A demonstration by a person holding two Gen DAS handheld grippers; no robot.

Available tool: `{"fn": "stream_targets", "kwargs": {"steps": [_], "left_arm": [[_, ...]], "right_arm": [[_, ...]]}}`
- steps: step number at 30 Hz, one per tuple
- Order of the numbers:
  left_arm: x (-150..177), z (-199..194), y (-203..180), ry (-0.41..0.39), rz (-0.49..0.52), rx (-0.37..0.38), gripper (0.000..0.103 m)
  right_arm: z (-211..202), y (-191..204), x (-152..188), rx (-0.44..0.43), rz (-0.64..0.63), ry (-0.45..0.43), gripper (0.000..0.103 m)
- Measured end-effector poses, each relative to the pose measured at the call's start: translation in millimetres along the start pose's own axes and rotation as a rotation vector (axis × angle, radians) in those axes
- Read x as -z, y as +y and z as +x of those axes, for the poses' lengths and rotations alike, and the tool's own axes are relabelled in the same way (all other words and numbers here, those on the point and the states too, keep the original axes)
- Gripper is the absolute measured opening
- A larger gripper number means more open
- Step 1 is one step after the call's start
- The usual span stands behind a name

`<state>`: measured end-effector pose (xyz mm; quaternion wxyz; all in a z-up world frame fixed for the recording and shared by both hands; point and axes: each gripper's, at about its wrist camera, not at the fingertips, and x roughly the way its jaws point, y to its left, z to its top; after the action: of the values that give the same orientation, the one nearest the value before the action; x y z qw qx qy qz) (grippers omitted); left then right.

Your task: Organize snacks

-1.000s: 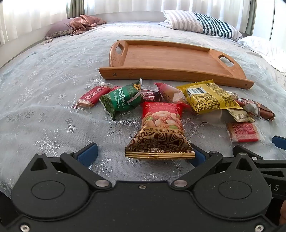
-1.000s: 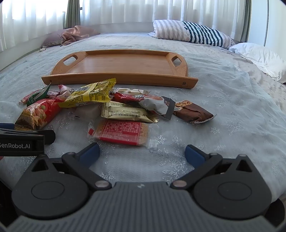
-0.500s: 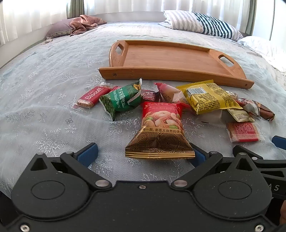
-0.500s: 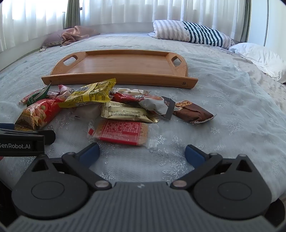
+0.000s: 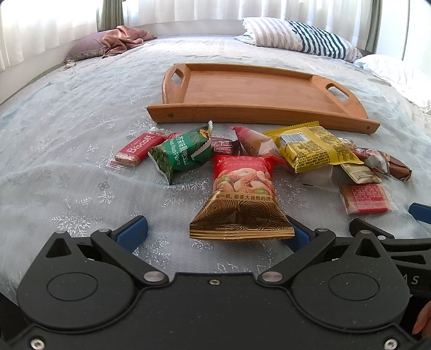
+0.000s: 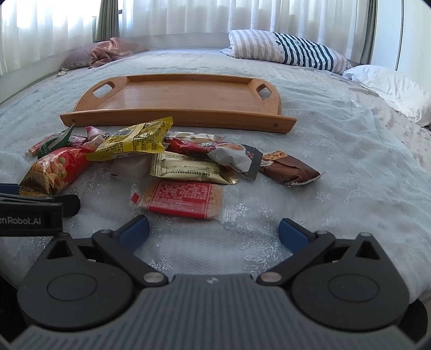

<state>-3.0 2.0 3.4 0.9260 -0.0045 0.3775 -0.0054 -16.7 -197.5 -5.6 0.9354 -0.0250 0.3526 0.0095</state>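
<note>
While the snacks lie heaped on the pale bedspread (image 5: 80, 113), none has been placed on the wooden tray (image 5: 256, 107), whose bare floor is seen just behind the pile. Nearest the left gripper (image 5: 215, 233), a red nut bag (image 5: 242, 193) is spread flat, its gold lower edge lying between the blue fingertips (image 5: 132, 231) and hiding part of the right-hand one; whether the bag is touched by them cannot be told. The jaws are held wide apart, and nothing is gripped. Behind the nut bag, a green pea packet (image 5: 180, 156) is seen, with a red Biscoff biscuit (image 5: 137, 150) beside it to the left. To the right, a yellow packet (image 5: 315, 145) is propped over other wrappers.

In the right wrist view, a red-labelled clear biscuit pack (image 6: 180, 199) is found just ahead of the right gripper (image 6: 214, 231), apart from the fingertips (image 6: 293, 233). This gripper is likewise spread wide and holds nothing. Behind the biscuit pack a gold packet (image 6: 188, 168) lies flat, partly covered by a red and white wrapper (image 6: 215, 149). A brown bar (image 6: 288, 169) rests alone at the right end of the pile.

The side of the left gripper is visible at the left edge of that view. Farther back, a striped pillow (image 6: 285, 51) and a white pillow (image 6: 390, 86) are set at the head of the bed, with a pink cloth (image 6: 113, 51) bunched at the far left below white curtains (image 6: 188, 16).
</note>
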Motion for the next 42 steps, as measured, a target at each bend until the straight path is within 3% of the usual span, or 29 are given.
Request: {"fn": "stream_targets", "kwargs": {"steps": [8,14,24,31,39,42], "left_arm": [[9,0,1,-0.049,-0.003,-0.004,0.103],[2,-10,2,-0.026,-0.012,0.024,0.103],[-16,-45,-3,-0.144,0.019,0.088,0.103],[-28,-22,0,-0.077,0.01,0.078,0.089],[-29,-6,7,-0.019,-0.037,0.142,0.068],[-26,-3,6,0.003,-0.043,0.148,0.046]], "right_arm": [[-3,-6,6,-0.037,0.008,-0.054,0.103],[-10,-8,2,-0.069,0.013,-0.062,0.103],[-13,2,-5,-0.13,-0.009,-0.082,0.1],[-6,8,-10,-0.111,-0.006,-0.096,0.093],[-3,11,-11,-0.104,0.007,-0.105,0.089],[-5,7,-12,-0.117,0.051,-0.109,0.084]]}}
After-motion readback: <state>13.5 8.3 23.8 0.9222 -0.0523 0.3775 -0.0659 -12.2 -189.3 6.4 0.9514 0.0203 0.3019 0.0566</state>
